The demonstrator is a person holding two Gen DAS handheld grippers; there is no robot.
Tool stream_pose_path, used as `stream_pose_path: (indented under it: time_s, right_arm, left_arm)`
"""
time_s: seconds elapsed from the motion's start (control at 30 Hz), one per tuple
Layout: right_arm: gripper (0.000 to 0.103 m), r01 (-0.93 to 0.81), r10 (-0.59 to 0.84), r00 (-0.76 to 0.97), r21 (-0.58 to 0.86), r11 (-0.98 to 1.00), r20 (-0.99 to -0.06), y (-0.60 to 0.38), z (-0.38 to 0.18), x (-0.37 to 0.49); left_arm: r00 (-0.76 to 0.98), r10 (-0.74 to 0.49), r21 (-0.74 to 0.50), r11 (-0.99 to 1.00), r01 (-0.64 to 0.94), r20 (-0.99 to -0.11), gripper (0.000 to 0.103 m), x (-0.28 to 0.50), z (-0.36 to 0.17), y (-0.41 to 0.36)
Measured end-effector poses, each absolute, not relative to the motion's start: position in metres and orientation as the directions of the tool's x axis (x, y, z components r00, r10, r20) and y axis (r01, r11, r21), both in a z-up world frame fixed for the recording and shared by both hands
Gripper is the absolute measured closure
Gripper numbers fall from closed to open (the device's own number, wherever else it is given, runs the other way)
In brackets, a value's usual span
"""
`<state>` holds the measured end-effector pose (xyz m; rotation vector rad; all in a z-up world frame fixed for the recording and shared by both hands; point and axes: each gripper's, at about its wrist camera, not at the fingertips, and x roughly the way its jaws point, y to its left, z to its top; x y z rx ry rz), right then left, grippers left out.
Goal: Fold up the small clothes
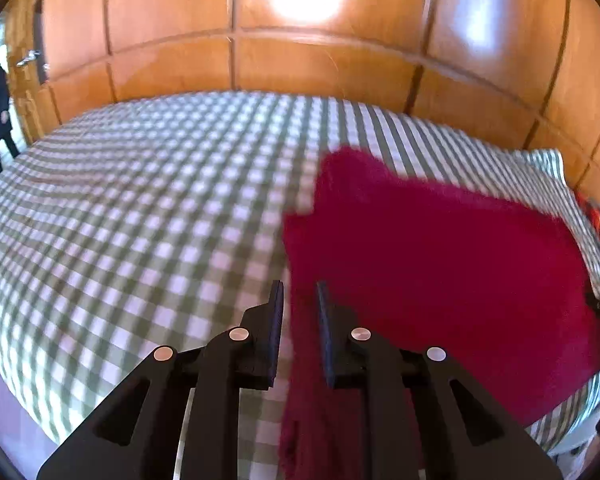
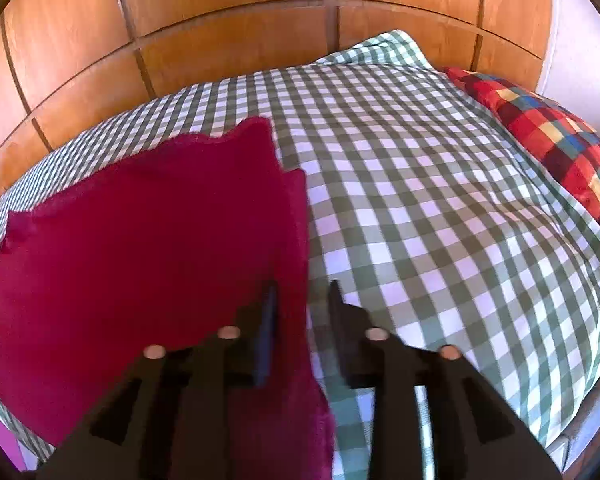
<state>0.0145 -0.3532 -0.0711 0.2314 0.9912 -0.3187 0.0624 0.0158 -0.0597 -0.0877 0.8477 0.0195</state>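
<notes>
I see one crimson garment [image 1: 440,264] of fuzzy, knit-like cloth lying spread on the checked bedcover [image 1: 140,220], close to the near edge of the bed. From the right wrist view the garment [image 2: 140,240] lies mostly flat, with a second layer showing along its right side and a wavy far edge. Its near part hangs toward the bed edge.

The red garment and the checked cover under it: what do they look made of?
Red garment: looks like a fuzzy knit or fleece, matte, with a soft, slightly frayed edge; motion blur leaves that open. Checked cover: seems a thin, smooth woven cloth, perhaps cotton, with fine wrinkles and a crisp green-and-white check.
</notes>
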Motion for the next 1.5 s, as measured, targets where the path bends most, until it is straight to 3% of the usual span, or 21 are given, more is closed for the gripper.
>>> stream_pose_path:
  time_s: [0.03,0.23,0.47,0.6,0.67,1.0,1.13,1.27,1.37,1.5]
  right_arm:
    - [0.053,0.372,-0.166,0.517,0.046,0.927,-0.840,-0.355,-0.067,0.012]
    - [0.049,0.285,-0.173,0.605,0.008,0.959,-0.777,-0.326,-0.036,0.014]
    - [0.040,0.051,0.014,0.615,0.057,0.997,-0.788,-0.269,-0.040,0.053]
    - [0.039,0.099,0.017,0.560,0.088,0.991,-0.829,-0.277,-0.065,0.082]
    - [0.038,0.151,0.004,0.518,0.096,0.984,-0.855,-0.292,-0.083,0.096]
    - [0.026,0.183,-0.005,0.544,0.112,0.977,-0.839,-0.313,-0.065,0.076]
    - [0.019,0.258,0.042,0.554,0.220,0.941,-0.831,-0.355,-0.056,0.041]
    - [0.019,0.316,0.157,0.524,0.362,0.877,-0.837,-0.387,-0.071,0.008]
    - [0.019,0.284,0.307,0.521,0.502,0.817,-0.796,-0.392,-0.081,-0.010]
    - [0.020,0.235,0.396,0.509,0.566,0.790,-0.764,-0.379,-0.086,-0.015]
  left_arm:
    - [0.675,-0.016,-0.074,0.996,-0.057,-0.737,0.088,0.061,-0.054,0.017]
    - [0.689,-0.050,-0.069,0.998,-0.001,-0.723,0.088,0.072,-0.047,0.003]
    - [0.653,-0.057,-0.045,0.998,0.035,-0.755,0.088,0.112,-0.064,-0.021]
    - [0.585,-0.005,-0.017,1.000,-0.016,-0.811,0.088,0.137,-0.096,-0.012]
    - [0.583,-0.038,-0.069,0.997,-0.032,-0.811,0.088,0.142,-0.107,-0.002]
    - [0.602,-0.029,-0.046,0.999,-0.013,-0.798,0.088,0.123,-0.079,-0.016]
    - [0.624,-0.091,-0.065,0.996,0.065,-0.776,0.088,0.095,-0.069,-0.033]
    - [0.609,-0.142,-0.073,0.988,0.137,-0.780,0.088,0.075,-0.072,-0.051]
    - [0.606,-0.157,-0.073,0.984,0.160,-0.780,0.088,0.064,-0.075,-0.057]
    - [0.588,-0.145,-0.053,0.984,0.172,-0.796,0.088,0.068,-0.082,-0.058]
